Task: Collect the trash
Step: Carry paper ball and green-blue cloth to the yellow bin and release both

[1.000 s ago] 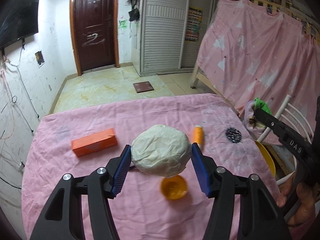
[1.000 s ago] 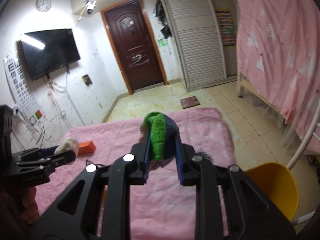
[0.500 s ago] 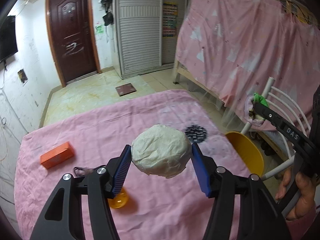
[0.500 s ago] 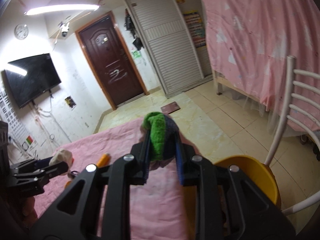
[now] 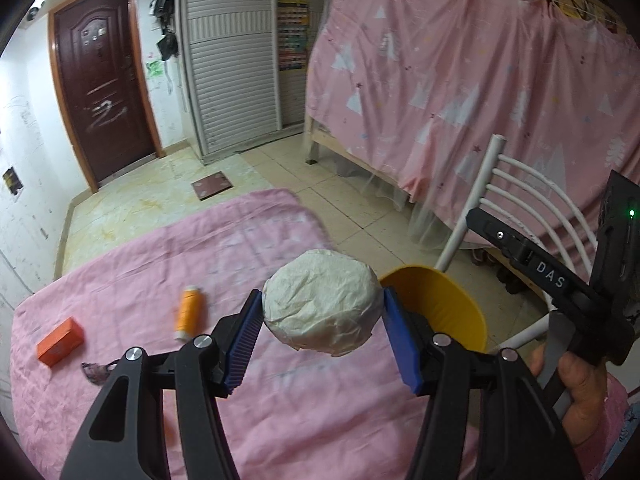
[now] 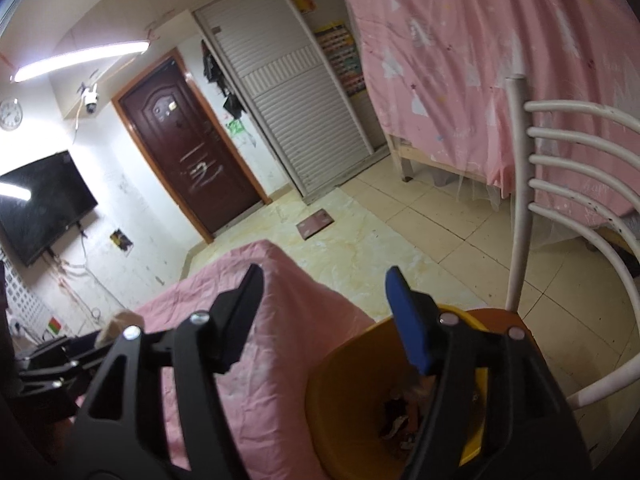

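Observation:
My left gripper [image 5: 322,316] is shut on a crumpled white paper ball [image 5: 320,314] and holds it in the air above the pink table's right edge, just left of the yellow bin [image 5: 448,308]. My right gripper [image 6: 326,300] is open and empty, directly above the yellow bin [image 6: 340,420], which has scraps of trash [image 6: 400,420] at its bottom. The right gripper's body also shows at the right of the left wrist view [image 5: 536,276]. The left gripper and paper ball show at the far left of the right wrist view [image 6: 116,320].
On the pink tablecloth [image 5: 160,272] lie an orange thread spool [image 5: 188,312], an orange box [image 5: 60,340] and a small dark item [image 5: 94,370]. A white chair [image 6: 560,184] stands behind the bin. A pink curtain [image 5: 460,80] hangs at the right.
The right gripper has opened and the green and dark cloth piece has left it. Both grippers have swung right toward the yellow bin; the left still holds the paper ball.

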Available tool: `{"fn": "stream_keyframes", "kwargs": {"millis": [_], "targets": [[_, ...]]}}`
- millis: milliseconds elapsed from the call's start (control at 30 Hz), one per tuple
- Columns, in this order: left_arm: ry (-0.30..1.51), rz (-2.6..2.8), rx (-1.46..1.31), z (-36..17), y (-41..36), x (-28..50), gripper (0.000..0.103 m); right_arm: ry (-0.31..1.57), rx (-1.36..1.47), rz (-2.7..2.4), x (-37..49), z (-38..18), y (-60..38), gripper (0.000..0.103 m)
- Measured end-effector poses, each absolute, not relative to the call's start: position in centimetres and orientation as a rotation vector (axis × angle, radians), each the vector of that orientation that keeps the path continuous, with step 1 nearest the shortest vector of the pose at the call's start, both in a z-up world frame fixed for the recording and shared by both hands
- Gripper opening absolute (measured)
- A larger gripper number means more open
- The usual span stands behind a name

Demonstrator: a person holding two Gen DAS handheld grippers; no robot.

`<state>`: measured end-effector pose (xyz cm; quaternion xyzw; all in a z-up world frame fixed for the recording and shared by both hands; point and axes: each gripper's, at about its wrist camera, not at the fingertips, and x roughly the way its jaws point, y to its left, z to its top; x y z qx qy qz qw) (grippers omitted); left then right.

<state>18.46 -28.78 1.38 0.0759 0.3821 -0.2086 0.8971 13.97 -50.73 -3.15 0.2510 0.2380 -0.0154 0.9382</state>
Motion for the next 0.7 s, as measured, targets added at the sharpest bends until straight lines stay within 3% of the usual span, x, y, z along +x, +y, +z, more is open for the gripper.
{"fn": "stream_keyframes", "kwargs": {"millis": [267, 433, 700], "targets": [[0.828, -0.568, 0.100, 1.2, -34.3, 18.6, 0.054, 0.417, 0.580, -0.090, 11.7, -2.6, -53.7, 0.061], [0.851, -0.607, 0.084, 0.8, -36.1, 18.5, 0.075, 0.391, 0.606, -0.107, 10.7, -2.5, -55.0, 0.064], [0.850, -0.575, 0.086, 0.6, -35.8, 18.9, 0.076, 0.394, 0.608, -0.092, 10.8, -2.5, -54.5, 0.064]]}}
